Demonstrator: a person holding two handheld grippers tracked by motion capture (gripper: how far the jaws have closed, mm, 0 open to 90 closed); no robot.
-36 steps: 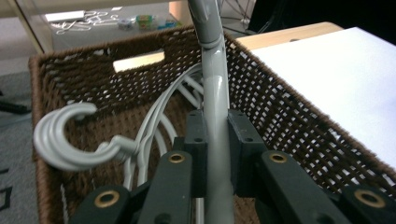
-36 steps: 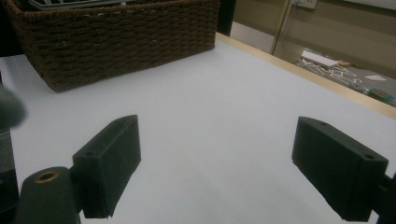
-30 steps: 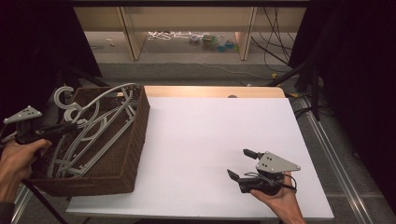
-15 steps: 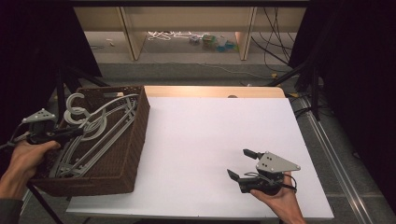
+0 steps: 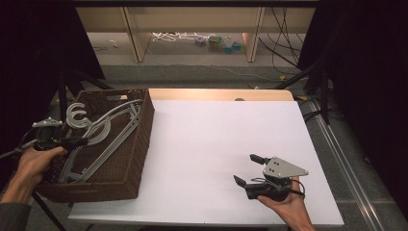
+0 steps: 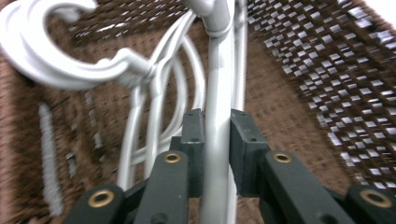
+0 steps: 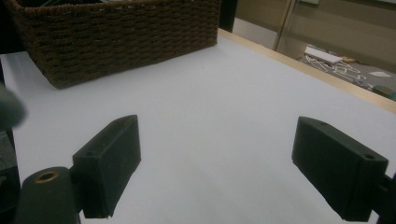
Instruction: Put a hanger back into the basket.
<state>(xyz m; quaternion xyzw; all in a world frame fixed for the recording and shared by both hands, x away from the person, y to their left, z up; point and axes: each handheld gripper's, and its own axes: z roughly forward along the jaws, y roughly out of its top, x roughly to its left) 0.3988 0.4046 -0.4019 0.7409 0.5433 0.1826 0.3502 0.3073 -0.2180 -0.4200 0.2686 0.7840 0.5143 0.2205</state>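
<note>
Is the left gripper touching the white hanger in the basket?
Touching. In the left gripper view, the left gripper has both black pads against a bar of the white hanger, with no gap either side.

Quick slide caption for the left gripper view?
Left gripper clamped on a white hanger's bar inside the brown wicker basket.

The white surface (image 5: 216, 144) sits mid-frame, with a pale wooden edge (image 5: 216, 94) along its far side at 12 o'clock. Beyond it lies a grey floor (image 5: 192, 72), where a tangle of white cable (image 5: 173, 36) and some small coloured items (image 5: 221, 43) rest near two light wooden uprights (image 5: 135, 33). Black drapes (image 5: 365, 72) close off 3 o'clock and 9 o'clock. Dark cables (image 5: 284, 38) hang at 1 o'clock. A metal rail (image 5: 344, 159) runs along the floor toward 4 o'clock. The light is dim and even.
</note>
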